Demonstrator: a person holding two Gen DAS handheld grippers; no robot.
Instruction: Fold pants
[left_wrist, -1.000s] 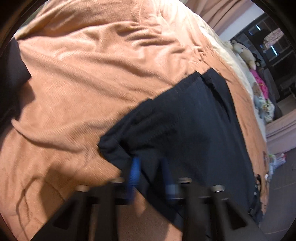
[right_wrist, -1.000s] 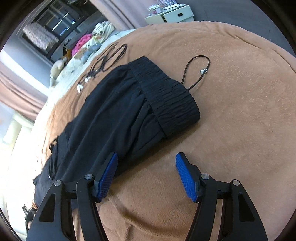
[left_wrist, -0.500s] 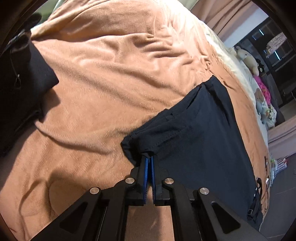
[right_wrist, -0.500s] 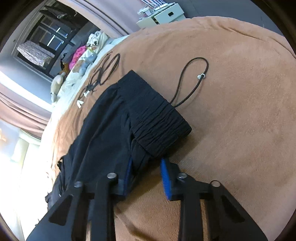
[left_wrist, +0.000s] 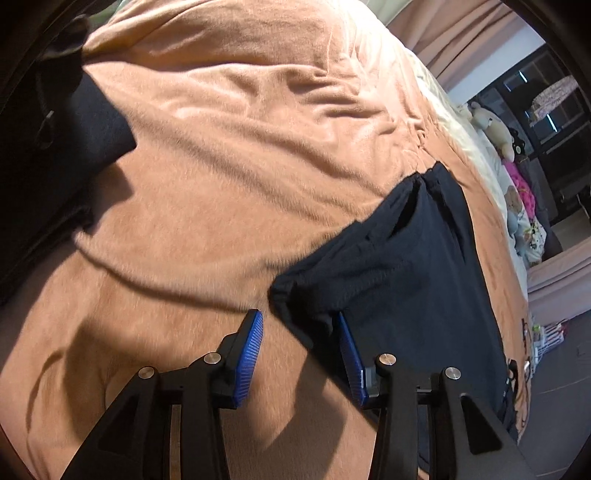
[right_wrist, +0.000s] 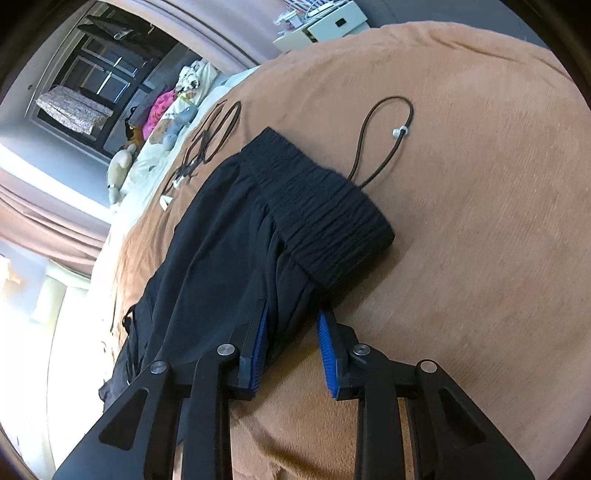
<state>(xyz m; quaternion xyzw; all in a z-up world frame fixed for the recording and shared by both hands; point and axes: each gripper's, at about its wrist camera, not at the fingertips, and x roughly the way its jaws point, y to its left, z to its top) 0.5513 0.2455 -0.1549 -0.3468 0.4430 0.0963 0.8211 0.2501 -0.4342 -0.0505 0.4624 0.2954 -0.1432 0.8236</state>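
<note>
Black pants (left_wrist: 413, 280) lie on a tan blanket (left_wrist: 221, 166). In the left wrist view my left gripper (left_wrist: 299, 325) is open, its blue pads either side of the leg hem corner (left_wrist: 291, 306), which rests on the blanket. In the right wrist view the pants (right_wrist: 221, 236) show their ribbed elastic waistband (right_wrist: 325, 214) with a drawstring loop (right_wrist: 384, 140) beside it. My right gripper (right_wrist: 293, 321) is open, its pads straddling the fabric edge just below the waistband.
A dark garment (left_wrist: 48, 155) lies at the left edge in the left wrist view. Black cables (right_wrist: 210, 144) lie on the blanket beyond the pants. Stuffed toys (right_wrist: 162, 122) and pillows sit by the window. A white bedside unit (right_wrist: 325, 26) stands past the bed.
My left gripper was shut on the hem corner half a second ago and has opened, leaving the hem on the blanket. My right gripper moved in onto the fabric below the waistband, jaws narrowed.
</note>
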